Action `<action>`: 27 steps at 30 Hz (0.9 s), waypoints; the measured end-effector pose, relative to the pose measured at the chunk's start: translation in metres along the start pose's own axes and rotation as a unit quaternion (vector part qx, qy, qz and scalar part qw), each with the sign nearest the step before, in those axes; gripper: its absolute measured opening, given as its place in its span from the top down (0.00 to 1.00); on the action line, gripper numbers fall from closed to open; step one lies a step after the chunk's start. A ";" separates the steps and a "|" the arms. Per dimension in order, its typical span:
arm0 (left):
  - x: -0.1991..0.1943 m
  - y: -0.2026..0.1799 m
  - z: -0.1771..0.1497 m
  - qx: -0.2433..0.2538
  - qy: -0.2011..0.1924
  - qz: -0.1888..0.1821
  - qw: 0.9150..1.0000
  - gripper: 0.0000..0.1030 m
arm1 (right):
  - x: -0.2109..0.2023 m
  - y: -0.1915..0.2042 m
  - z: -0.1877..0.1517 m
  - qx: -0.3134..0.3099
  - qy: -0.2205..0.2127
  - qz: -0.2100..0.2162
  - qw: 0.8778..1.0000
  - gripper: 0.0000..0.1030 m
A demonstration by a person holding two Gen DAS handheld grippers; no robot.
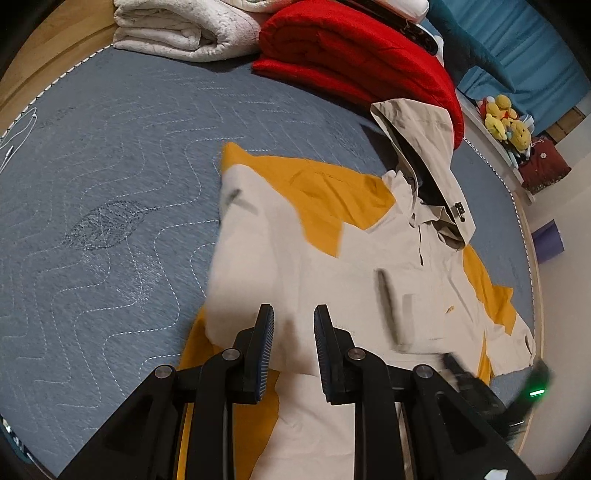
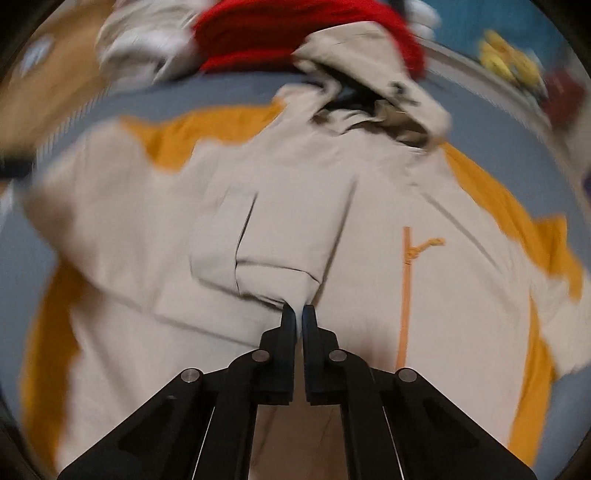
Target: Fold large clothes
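on the grey-blue quilted bed [image 1: 110, 177], a beige and mustard hooded jacket [image 1: 332, 266] lies spread flat, front up, hood [image 1: 424, 147] toward the folded red blanket [image 1: 354, 55]. a folded white blanket [image 1: 177, 29] sits beside the red one, farther from the jacket. left gripper [image 1: 293, 325] hangs over the jacket's lower front, fingers a little apart, nothing visibly clamped. right gripper [image 2: 298, 314] has its fingers closed together at a raised fold of the jacket's front; whether cloth is pinched i cannot tell. yellow plush toys [image 1: 504, 118] sit off the bed, beyond the hood.
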State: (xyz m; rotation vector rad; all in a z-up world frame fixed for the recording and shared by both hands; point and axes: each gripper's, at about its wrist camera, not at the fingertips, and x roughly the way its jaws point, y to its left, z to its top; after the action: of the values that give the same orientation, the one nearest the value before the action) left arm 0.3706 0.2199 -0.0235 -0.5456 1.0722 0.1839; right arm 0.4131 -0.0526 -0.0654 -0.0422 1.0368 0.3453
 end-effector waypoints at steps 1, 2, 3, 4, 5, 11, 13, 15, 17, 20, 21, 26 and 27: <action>0.000 0.000 0.000 0.000 0.000 0.000 1.000 0.80 | -0.014 -0.019 0.001 0.070 -0.026 0.022 0.997 0.97; 0.001 0.000 0.001 0.000 -0.001 0.001 1.000 0.80 | -0.028 -0.039 -0.001 0.143 -0.054 0.039 0.988 0.97; 0.001 -0.001 0.001 0.001 -0.001 0.002 1.000 0.80 | -0.038 -0.059 -0.005 0.204 -0.076 0.047 0.975 0.97; 0.001 -0.002 0.001 0.003 -0.001 0.003 1.000 0.80 | -0.045 -0.077 -0.012 0.257 -0.085 0.050 0.961 0.97; 0.002 -0.003 0.000 0.007 -0.001 0.004 1.000 0.80 | -0.047 -0.093 -0.018 0.302 -0.084 0.048 0.948 0.97; 0.012 -0.004 -0.004 0.018 0.013 0.006 1.000 0.81 | -0.031 -0.158 -0.054 0.439 -0.012 0.006 0.898 0.91; 0.015 -0.004 -0.004 0.017 0.017 0.007 1.000 0.80 | -0.029 -0.163 -0.056 0.436 -0.004 -0.006 0.900 0.84; 0.018 -0.004 -0.004 0.012 0.020 0.003 1.000 0.80 | -0.023 -0.161 -0.046 0.402 0.012 -0.015 0.915 0.63; 0.021 -0.005 -0.005 0.013 0.021 0.003 1.000 0.81 | -0.017 -0.151 -0.034 0.340 0.038 -0.030 0.939 0.52; 0.024 -0.009 -0.007 0.021 0.026 0.002 0.999 0.81 | -0.021 -0.134 -0.016 0.264 0.022 -0.056 0.963 0.52; 0.025 -0.010 -0.008 0.023 0.027 0.002 0.999 0.80 | -0.021 -0.127 -0.010 0.228 0.018 -0.060 0.972 0.52; 0.027 -0.009 -0.008 0.025 0.031 0.004 0.999 0.80 | -0.006 -0.072 0.002 0.042 0.046 -0.044 0.997 0.52; 0.027 -0.007 -0.007 0.024 0.031 0.004 0.999 0.80 | -0.002 -0.064 0.000 0.017 0.054 -0.048 0.997 0.52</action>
State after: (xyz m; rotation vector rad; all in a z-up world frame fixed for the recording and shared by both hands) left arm 0.3805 0.2068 -0.0469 -0.5058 1.1367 0.1485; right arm 0.4318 -0.1136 -0.0721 -0.0803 1.1440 0.2403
